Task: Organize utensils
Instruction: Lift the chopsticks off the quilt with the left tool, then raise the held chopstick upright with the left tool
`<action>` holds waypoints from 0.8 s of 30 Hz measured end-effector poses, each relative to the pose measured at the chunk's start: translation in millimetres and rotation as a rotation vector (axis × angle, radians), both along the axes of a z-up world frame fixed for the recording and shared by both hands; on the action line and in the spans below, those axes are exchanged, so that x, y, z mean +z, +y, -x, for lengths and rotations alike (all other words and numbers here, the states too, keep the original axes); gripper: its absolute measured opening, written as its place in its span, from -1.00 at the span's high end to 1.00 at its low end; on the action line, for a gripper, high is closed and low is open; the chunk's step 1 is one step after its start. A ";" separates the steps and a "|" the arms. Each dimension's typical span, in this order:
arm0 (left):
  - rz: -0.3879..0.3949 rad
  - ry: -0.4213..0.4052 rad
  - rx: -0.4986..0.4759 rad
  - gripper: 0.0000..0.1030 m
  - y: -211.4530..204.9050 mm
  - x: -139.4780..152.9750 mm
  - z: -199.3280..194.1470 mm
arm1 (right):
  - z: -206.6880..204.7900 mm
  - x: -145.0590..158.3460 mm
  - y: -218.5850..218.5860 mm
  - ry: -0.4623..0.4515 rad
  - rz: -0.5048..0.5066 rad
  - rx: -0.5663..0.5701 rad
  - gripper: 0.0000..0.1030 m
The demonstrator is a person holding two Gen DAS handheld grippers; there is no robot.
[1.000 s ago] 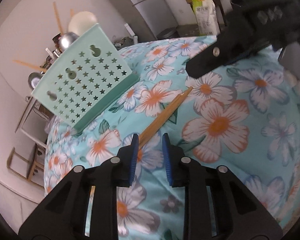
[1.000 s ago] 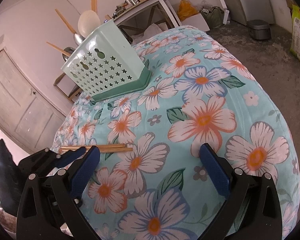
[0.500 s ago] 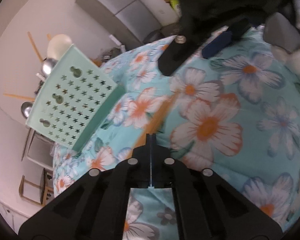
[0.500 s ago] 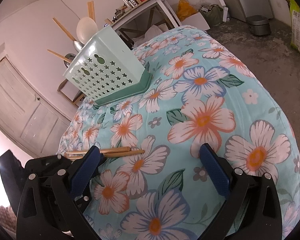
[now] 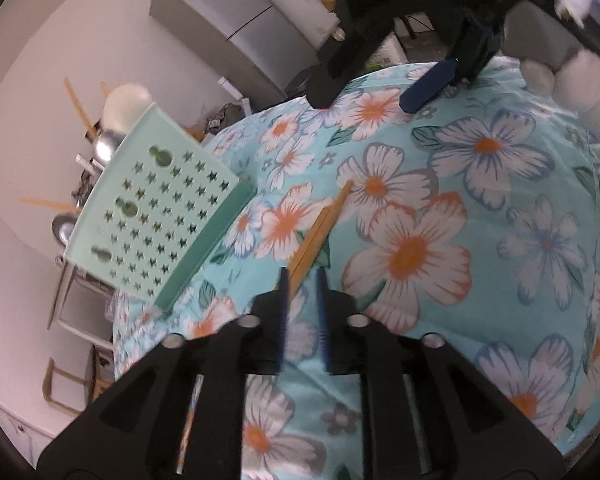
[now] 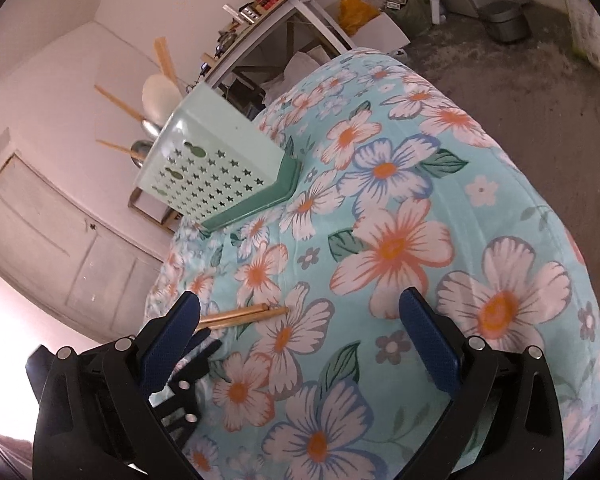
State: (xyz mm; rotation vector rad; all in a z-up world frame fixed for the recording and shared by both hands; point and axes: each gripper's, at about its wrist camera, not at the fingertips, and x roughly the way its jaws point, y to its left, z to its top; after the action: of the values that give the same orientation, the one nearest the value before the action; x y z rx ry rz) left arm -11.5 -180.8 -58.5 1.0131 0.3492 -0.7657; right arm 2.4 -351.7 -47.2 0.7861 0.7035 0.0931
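A pair of wooden chopsticks (image 5: 322, 226) (image 6: 244, 314) lies on the flowered cloth. Their near end reaches in between the blue pads of my left gripper (image 5: 302, 278), whose jaws are opening; the gap is wider than the sticks. My right gripper (image 6: 300, 304) stands wide open over the cloth with nothing between its fingers, the chopsticks just beyond its left finger. The left wrist view has the right gripper (image 5: 376, 80) at the top. A mint-green utensil holder (image 5: 164, 208) (image 6: 216, 160) with star holes stands at the back left, holding spoons, a white ladle and more chopsticks.
The flowered cloth (image 6: 480, 208) covers a rounded table that drops off at the right to a grey floor. A white-gloved hand (image 5: 572, 80) holds the right gripper. Behind are a grey fridge (image 5: 236, 28), a cluttered side table (image 6: 284, 12) and a bin (image 6: 504, 20).
My left gripper's jaws closed fully half a second ago and have parted again around the chopsticks' end. Both views have rolled a little. The chopsticks still lie on the cloth.
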 end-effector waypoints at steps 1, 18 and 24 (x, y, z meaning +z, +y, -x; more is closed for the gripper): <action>-0.015 -0.009 -0.012 0.62 -3.5 -3.5 -1.0 | 0.1 0.1 -0.8 0.000 -0.006 -0.003 -0.89; -0.051 0.005 -0.108 0.93 -14.4 -11.6 -17.3 | -0.1 -5.6 -3.1 0.004 -0.008 -0.012 -0.89; -0.064 0.064 -0.104 1.00 -3.3 -12.3 -8.0 | 1.0 -5.6 -2.7 0.001 -0.010 -0.013 -0.89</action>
State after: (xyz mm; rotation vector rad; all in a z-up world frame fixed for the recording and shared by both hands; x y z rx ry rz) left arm -3.5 -184.1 -70.8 1.0749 0.3800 -0.8867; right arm 1.3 -354.4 -52.7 0.8002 0.6995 0.0843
